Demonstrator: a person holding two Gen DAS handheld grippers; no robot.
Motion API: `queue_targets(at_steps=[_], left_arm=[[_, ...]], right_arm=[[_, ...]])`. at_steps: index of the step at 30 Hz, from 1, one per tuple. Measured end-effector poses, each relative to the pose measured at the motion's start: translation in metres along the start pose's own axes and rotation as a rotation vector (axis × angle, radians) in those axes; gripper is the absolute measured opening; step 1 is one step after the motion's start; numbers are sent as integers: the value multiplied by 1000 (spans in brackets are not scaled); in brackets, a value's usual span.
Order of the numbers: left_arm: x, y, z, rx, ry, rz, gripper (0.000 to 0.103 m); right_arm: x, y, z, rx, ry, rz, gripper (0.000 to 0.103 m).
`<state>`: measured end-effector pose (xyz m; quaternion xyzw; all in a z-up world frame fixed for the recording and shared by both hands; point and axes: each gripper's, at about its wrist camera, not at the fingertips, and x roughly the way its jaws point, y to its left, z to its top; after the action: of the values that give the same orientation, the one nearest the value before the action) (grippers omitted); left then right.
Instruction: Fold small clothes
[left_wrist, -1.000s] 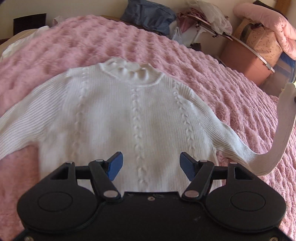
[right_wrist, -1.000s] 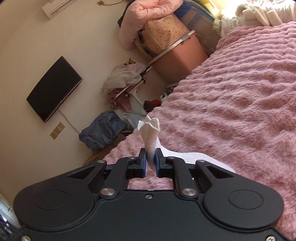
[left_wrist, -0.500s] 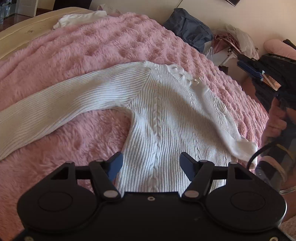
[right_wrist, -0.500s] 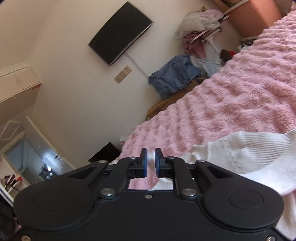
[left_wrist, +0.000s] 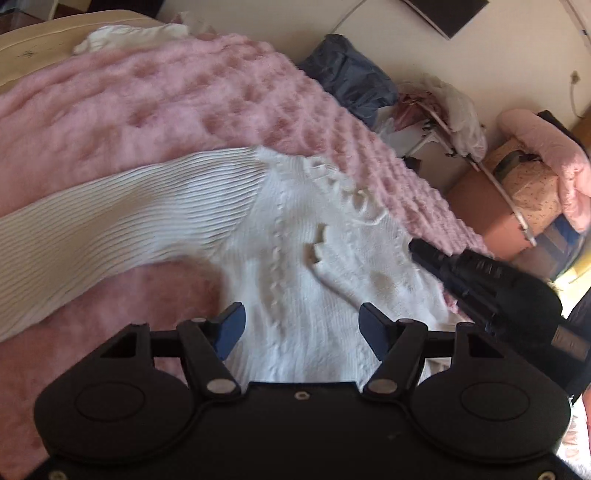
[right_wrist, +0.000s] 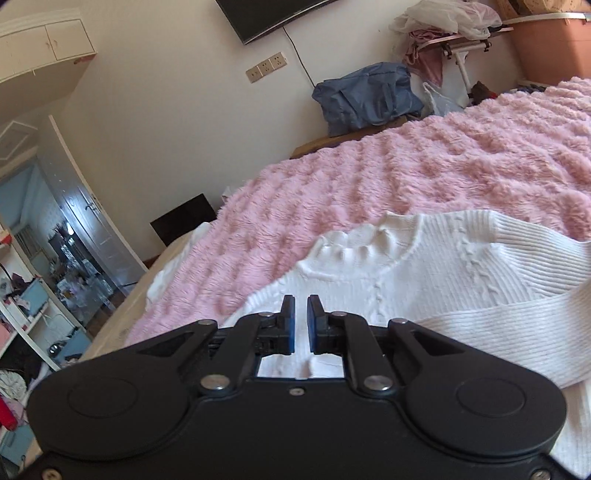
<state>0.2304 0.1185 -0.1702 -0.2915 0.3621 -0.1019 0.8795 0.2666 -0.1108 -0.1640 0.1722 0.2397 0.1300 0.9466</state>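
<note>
You have one white knit sweater (left_wrist: 295, 280) lying face up on the pink fluffy blanket (left_wrist: 166, 110), and everything here sits relative to that sweater. From your left wrist camera, going left to right: one ribbed sleeve (left_wrist: 110, 225) stretches out flat from the sweater's shoulder toward the left edge, the cable-knit body fills the middle, and the other sleeve's cuff (left_wrist: 317, 251) lies folded across the chest just below the scalloped collar. Your left gripper (left_wrist: 302, 328) hangs over the sweater's lower body with its two blue pads spread wide and nothing between them. At the sweater's right edge you can see your right gripper (left_wrist: 480, 280) as a dark blurred shape. From your right wrist camera, the collar (right_wrist: 354, 254) sits just ahead of the right gripper (right_wrist: 301, 325), whose two blue pads stand nearly together with a narrow gap showing only sweater fabric behind, gripping nothing; to the right of it, one folded sleeve (right_wrist: 498, 328) crosses the body. Beyond the sweater, past the blanket's far edge, one blue bundle (right_wrist: 369, 96) rests by the wall.
</note>
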Motion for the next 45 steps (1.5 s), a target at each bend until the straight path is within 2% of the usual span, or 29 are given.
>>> queue_targets(at_steps=[2,6,10,17,19,20,21,25,28,30,34,36,38,42,45], left_arm=[[21,-11,7,26,8,-42,67],[60,-32,12,76,29,-24,64],[91,-33,13,47,33,22,63],[121,-29,18,-32,35,-9,60],[129,-28,19,-57,39,-20,47],[133,-26,20,-74,48,-30,22],[139,-24,20,-98,66,-42,4],[147,-19,19,-155,56,-60,3],[142,-24,23,-134,26,-78,3],[131,-28,31,-108,-10,-100,3],[93,-33,53,-65,-131,-123,3],[71,-29,64,-45,-192,-104,3],[53,-19,73,-37,-234,-71,3],[37,14,72,-81,-236,-3,3],[29,41,59,-130,-227,44,3]], right_arm=[[-12,-12,0,-58,-2,-65,10],[-28,-40,8,-177,-11,-182,10],[-40,-72,17,-188,-13,-227,10],[-46,-100,14,-184,-11,-265,10],[-46,-106,13,-174,-6,-278,10],[-46,-110,13,-167,-6,-285,10],[-47,-113,12,-163,-6,-293,10],[-48,-122,11,-156,3,-334,11],[-50,-127,9,-156,5,-357,11],[-52,-127,8,-166,2,-371,12],[-52,-122,7,-168,8,-350,12],[-50,-115,6,-184,7,-332,13],[-45,-107,5,-195,10,-310,19],[-31,-92,0,-212,26,-278,21],[-21,-84,-6,-219,43,-269,20]])
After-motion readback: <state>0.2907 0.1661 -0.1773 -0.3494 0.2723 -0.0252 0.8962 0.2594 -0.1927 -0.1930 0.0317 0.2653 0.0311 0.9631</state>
